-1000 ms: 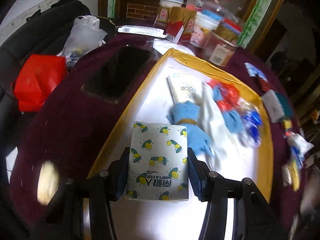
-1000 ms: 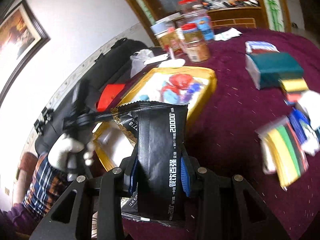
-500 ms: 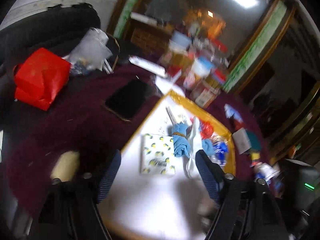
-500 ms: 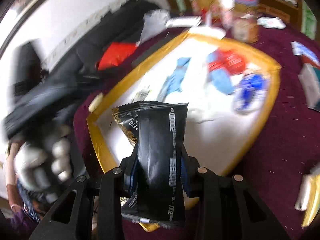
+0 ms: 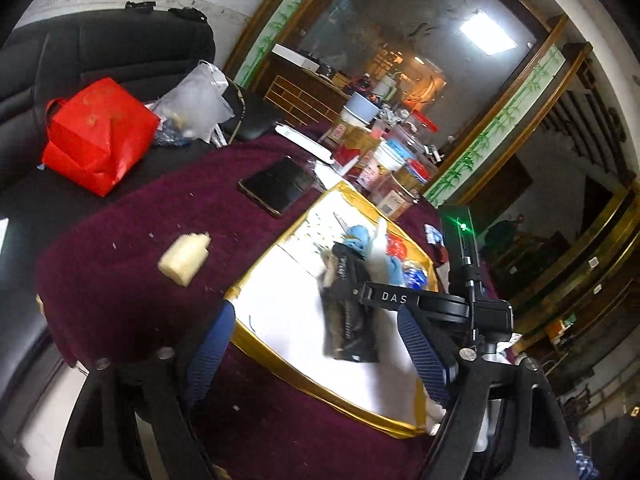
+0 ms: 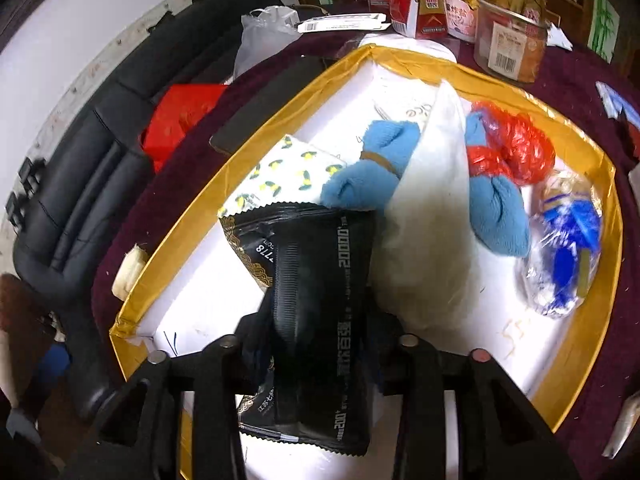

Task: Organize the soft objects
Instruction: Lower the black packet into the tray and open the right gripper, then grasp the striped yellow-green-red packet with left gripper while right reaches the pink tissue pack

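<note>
Left gripper (image 5: 316, 354): jaws wide apart, nothing between pads, hanging above near tray edge.

Gold-rimmed tray (image 6: 256, 128): lemon-print tissue pack (image 6: 288, 176) at left, blue cloth bundle (image 6: 372, 176) beside it, white bag (image 6: 432, 216) centre, red plastic bag (image 6: 516, 152) and blue wrapped item (image 6: 564, 264) at right.

Right gripper (image 6: 320, 344): clamped on black pouch (image 6: 316, 280), pouch over tray floor, upper edge overlapping tissue pack and blue bundle in view.

Risk: slick, limp pouch may slip or fold on release; may land on tissue pack or shove blue bundle if lowered here.

surface: maroon-clothed table (image 5: 120, 248) | on it: gold-rimmed white tray (image 6: 580, 292), black phone (image 5: 276, 190), cream lump (image 5: 185, 257), jars (image 6: 508, 36)
</note>
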Available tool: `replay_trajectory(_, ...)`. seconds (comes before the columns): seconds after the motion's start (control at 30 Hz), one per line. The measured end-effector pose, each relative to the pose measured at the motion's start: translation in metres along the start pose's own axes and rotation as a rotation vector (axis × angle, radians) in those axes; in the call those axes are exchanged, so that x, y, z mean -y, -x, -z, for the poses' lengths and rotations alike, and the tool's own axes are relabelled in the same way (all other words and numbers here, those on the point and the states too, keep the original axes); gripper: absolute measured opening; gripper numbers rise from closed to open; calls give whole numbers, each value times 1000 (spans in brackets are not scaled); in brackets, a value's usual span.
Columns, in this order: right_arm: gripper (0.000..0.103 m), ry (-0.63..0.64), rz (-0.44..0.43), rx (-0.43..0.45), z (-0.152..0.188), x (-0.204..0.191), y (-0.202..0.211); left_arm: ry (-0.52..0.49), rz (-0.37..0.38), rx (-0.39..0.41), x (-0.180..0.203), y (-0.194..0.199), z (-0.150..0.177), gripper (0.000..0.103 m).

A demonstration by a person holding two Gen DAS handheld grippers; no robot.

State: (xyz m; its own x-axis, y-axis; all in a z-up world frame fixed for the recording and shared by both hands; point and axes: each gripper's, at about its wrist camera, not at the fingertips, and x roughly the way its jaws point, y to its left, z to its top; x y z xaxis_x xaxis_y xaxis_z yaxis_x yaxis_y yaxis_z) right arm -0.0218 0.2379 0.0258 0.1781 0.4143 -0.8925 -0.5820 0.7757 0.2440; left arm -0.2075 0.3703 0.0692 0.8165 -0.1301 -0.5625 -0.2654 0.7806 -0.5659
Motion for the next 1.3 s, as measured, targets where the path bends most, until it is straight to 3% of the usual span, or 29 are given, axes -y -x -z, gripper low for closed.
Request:
replay_trajectory(0.13,50,-51,-75,47,13,14,24,-4,-14,-3,4,1,7,89)
replay_trajectory(0.2,64,-44,-99,125,26,22,56,-4,-4,-13,9,-1,11,89)
replay_trajectory(0.33,68,-26,-45,282,70,51,117,-42,25,-43,31,-6,22,89)
replay_trajectory(0.47,71,-71,60,377,111,101,155,-149,79,-108,78,-20,42,90)
replay_trajectory(0.67,70,-316,138,430,179,210,193,-311,157,-242,155,-52,89,90)
replay_trajectory(0.8,70,-433,153,457,211,254,209,-408,160,-333,197,-83,117,90)
replay_trajectory(0.9,70,-461,134,472,226,267,214,-457,141,-416,218,-112,137,90)
replay_trajectory(1.07,70,-446,88,469,230,267,215,-505,68,-481,229,-154,158,91)
replay_trajectory(1.2,70,-442,34,452,224,266,208,-468,123,-464,228,-145,156,102)
replay_trajectory(1.3,70,-447,-2,435,211,269,198,-441,169,-422,221,-136,157,102)
